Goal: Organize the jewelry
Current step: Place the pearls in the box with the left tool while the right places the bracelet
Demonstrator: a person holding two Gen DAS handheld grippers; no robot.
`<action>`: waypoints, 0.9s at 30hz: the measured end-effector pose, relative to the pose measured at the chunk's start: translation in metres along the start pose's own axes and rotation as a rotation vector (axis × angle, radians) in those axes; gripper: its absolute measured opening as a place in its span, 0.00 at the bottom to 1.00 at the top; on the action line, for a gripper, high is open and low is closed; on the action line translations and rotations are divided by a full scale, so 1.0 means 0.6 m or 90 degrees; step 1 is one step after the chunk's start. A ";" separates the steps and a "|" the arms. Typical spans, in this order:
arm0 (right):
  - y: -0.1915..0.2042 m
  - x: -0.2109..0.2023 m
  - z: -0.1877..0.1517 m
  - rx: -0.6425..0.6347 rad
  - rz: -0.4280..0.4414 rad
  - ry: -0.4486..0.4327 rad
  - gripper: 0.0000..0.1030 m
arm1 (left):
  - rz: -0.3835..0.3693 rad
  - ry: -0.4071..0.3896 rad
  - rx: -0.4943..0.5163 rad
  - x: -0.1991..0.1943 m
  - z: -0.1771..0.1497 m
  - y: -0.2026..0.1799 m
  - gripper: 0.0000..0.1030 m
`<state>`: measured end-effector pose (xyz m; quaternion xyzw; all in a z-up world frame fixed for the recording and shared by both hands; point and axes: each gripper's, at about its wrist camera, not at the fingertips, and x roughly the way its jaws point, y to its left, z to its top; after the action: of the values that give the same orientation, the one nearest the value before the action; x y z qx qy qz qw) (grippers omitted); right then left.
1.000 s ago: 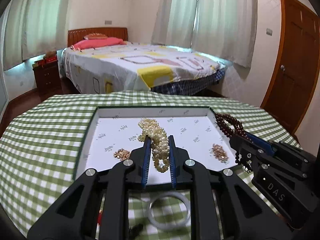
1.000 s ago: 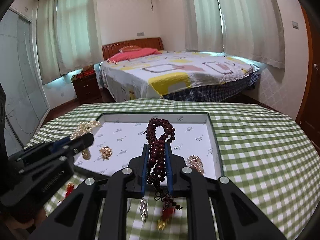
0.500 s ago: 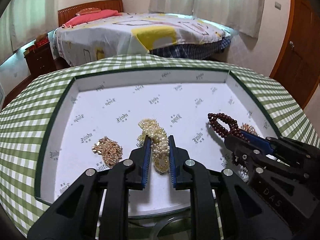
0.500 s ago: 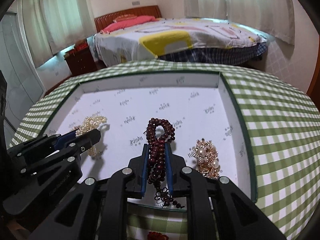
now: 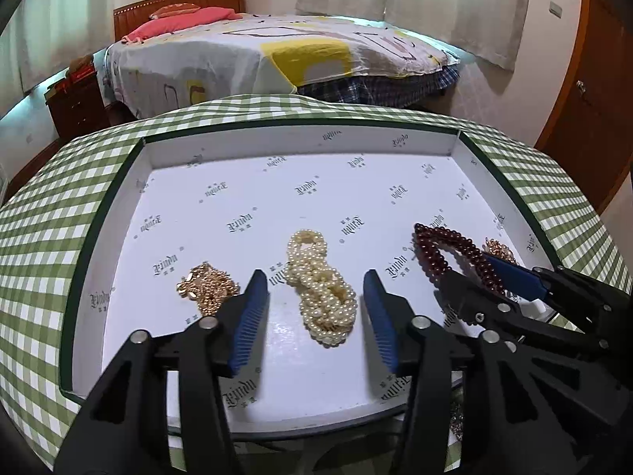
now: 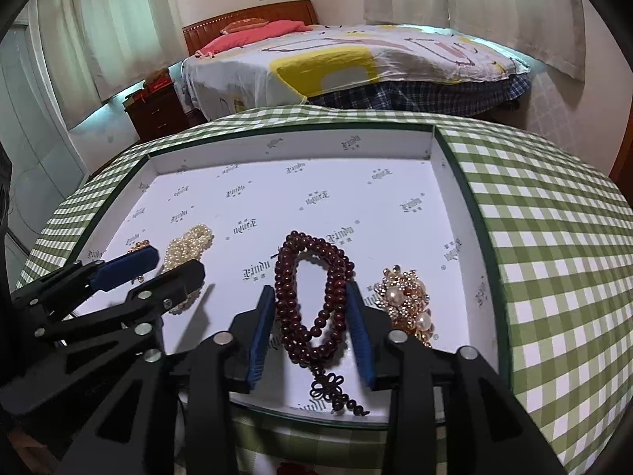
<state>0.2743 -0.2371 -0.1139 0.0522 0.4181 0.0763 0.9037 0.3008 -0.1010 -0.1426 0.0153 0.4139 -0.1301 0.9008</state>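
Two black claws with blue pads reach down side by side over a shallow white tray (image 5: 463, 146) lined with logo-printed paper, resting on a tabletop (image 6: 554, 237) covered in green-and-white check cloth.

Nearest, the left claw (image 5: 314, 308) has let go — its jaws are opening, and a bundled pearl necklace (image 5: 320, 289) lies flat on the tray floor between the two pads, touching neither. Just left of that claw's left finger sits a small heap of gold chain (image 5: 207, 287).

The right claw (image 6: 312, 316) is likewise released, its jaws opening. A loop of dark red wooden beads (image 6: 312, 297) lies on the tray between its pads, which sit close at either side; whether they graze the beads is hard to tell. The knotted tassel end of the strand trails toward the tray's near edge. Just right of this claw rests a cluster of gold-and-pearl jewelry (image 6: 407, 301), near the tray's right wall.

From left to right, then, the tray holds gold chain, pearls, red beads and the gold-and-pearl cluster — all in its near half, with the far half bare paper.

Beyond the tabletop stands a bed (image 5: 277, 51) with a patterned white and yellow cover and a pink pillow (image 6: 253, 37), a wooden nightstand (image 6: 158, 111) beside it, and pale curtains (image 6: 514, 8) along the walls.
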 end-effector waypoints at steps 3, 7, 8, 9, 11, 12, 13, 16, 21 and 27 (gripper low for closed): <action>-0.002 -0.008 0.000 0.002 -0.002 -0.008 0.43 | 0.006 -0.007 -0.005 -0.011 0.000 0.004 0.55; -0.004 -0.019 0.004 0.000 -0.003 -0.021 0.47 | 0.009 -0.027 -0.008 -0.031 0.003 0.009 0.63; -0.003 -0.024 0.005 -0.002 -0.005 -0.025 0.48 | 0.009 -0.035 -0.009 -0.038 0.005 0.010 0.64; -0.002 -0.028 0.006 -0.004 -0.007 -0.029 0.48 | 0.009 -0.042 -0.009 -0.044 0.005 0.011 0.65; -0.001 -0.037 0.007 -0.005 -0.009 -0.036 0.49 | 0.011 -0.056 -0.006 -0.057 0.006 0.009 0.67; 0.001 -0.043 0.007 -0.007 -0.011 -0.041 0.49 | 0.014 -0.068 -0.002 -0.067 0.006 0.008 0.67; 0.002 -0.048 0.007 -0.008 -0.012 -0.045 0.49 | 0.017 -0.078 0.002 -0.076 0.006 0.006 0.68; 0.005 -0.066 0.007 -0.011 -0.017 -0.062 0.49 | 0.036 -0.112 0.017 -0.105 0.003 0.000 0.70; 0.010 -0.100 0.001 -0.011 -0.027 -0.093 0.53 | 0.049 -0.171 0.012 -0.157 -0.006 0.003 0.74; 0.012 -0.147 -0.016 -0.011 -0.046 -0.139 0.54 | 0.068 -0.231 -0.005 -0.215 -0.028 0.020 0.76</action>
<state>0.2102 -0.2458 -0.0531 0.0374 0.3182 0.0408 0.9464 0.2106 -0.0586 -0.0578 0.0101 0.2439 -0.0814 0.9663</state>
